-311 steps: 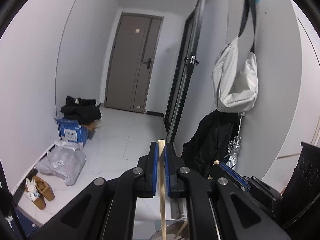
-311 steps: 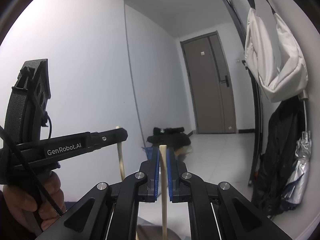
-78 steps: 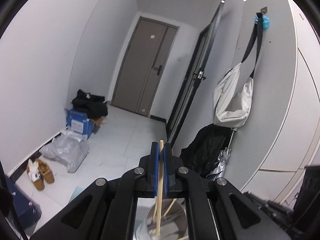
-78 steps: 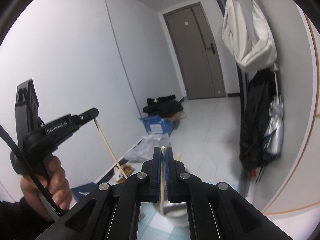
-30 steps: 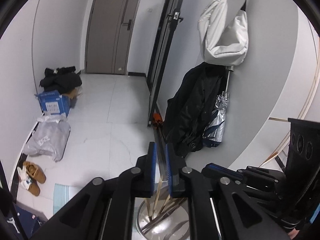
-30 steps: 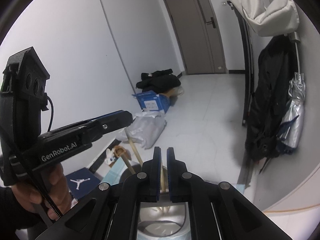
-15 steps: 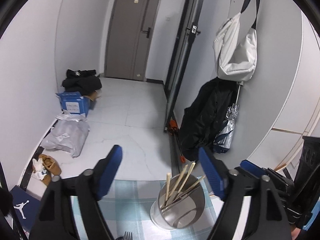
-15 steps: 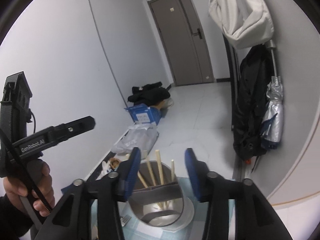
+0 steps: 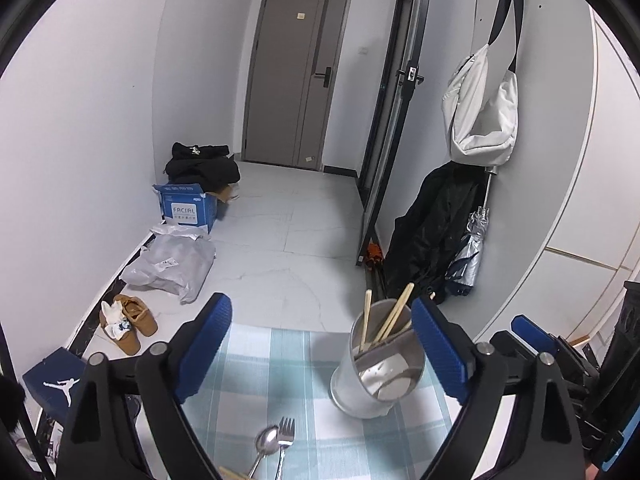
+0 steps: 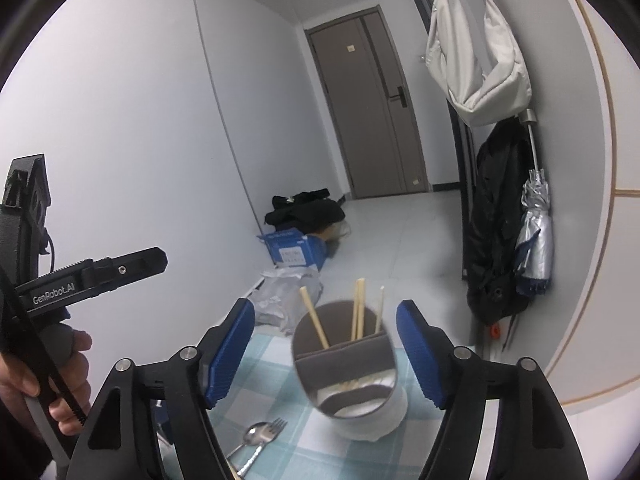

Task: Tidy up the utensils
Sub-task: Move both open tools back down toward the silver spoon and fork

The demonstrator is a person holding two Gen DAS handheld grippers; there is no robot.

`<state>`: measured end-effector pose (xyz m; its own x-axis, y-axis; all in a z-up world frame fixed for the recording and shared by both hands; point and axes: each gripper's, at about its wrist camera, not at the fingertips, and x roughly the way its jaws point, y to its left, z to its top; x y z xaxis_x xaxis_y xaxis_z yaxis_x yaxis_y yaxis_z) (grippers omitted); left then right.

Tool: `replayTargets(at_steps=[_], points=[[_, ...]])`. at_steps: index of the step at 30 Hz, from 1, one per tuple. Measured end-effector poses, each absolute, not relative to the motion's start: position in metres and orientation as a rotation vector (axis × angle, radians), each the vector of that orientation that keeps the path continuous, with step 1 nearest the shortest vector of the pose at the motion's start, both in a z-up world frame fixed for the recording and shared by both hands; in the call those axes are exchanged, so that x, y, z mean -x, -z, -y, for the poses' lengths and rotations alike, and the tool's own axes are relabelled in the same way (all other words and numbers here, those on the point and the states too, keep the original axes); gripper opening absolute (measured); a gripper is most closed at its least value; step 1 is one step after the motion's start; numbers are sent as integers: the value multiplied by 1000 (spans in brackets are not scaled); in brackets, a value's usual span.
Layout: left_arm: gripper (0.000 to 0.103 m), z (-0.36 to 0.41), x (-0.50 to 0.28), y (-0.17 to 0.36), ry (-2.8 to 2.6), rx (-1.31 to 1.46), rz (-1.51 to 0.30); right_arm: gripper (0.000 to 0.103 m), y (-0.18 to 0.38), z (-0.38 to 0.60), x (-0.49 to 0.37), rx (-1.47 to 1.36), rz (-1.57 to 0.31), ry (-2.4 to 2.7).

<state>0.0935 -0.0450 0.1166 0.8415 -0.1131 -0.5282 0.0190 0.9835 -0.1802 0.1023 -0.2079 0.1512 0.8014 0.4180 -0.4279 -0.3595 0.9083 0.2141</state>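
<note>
both grippers, left (image 9: 320, 344) and right (image 10: 325, 346), are opening, fingers spread, empty; chopsticks (image 10: 357, 314) stand in the holder (image 10: 352, 384).

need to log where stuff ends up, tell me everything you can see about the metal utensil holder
The utensil holder is a shiny metal cylinder, open at the top, standing upright on the blue-and-white checked cloth. A flat divider splits the inside into two compartments. The far compartment holds several pale wooden chopsticks leaning against the rim, their tips sticking out; the near one looks empty. Neither gripper touches it. A spoon and a fork lie on the cloth in front of it, apart from it.
</note>
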Motion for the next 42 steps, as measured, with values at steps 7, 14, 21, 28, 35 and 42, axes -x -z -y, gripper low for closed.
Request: replayTargets(at_steps=[7, 14, 21, 28, 35, 42], points=[[100, 37, -68, -107, 21, 174, -528, 83, -138, 201, -77, -115, -467, -421], [102, 28, -52, -90, -31, 187, -514, 87, -117, 192, -59, -97, -484, -429], [102, 15, -40, -67, -68, 217, -539, 91, -97, 183, -48, -66, -512, -442], [102, -3, -33, -32, -117, 274, -602, 92, -72, 165, -42, 9, -567, -463], [102, -24, -37, 13, -120, 362, -735, 92, -33, 149, -48, 36, -695, -464], [102, -44, -45, 31, -125, 456, -845, 92, -4, 134, -66, 33, -819, -464]])
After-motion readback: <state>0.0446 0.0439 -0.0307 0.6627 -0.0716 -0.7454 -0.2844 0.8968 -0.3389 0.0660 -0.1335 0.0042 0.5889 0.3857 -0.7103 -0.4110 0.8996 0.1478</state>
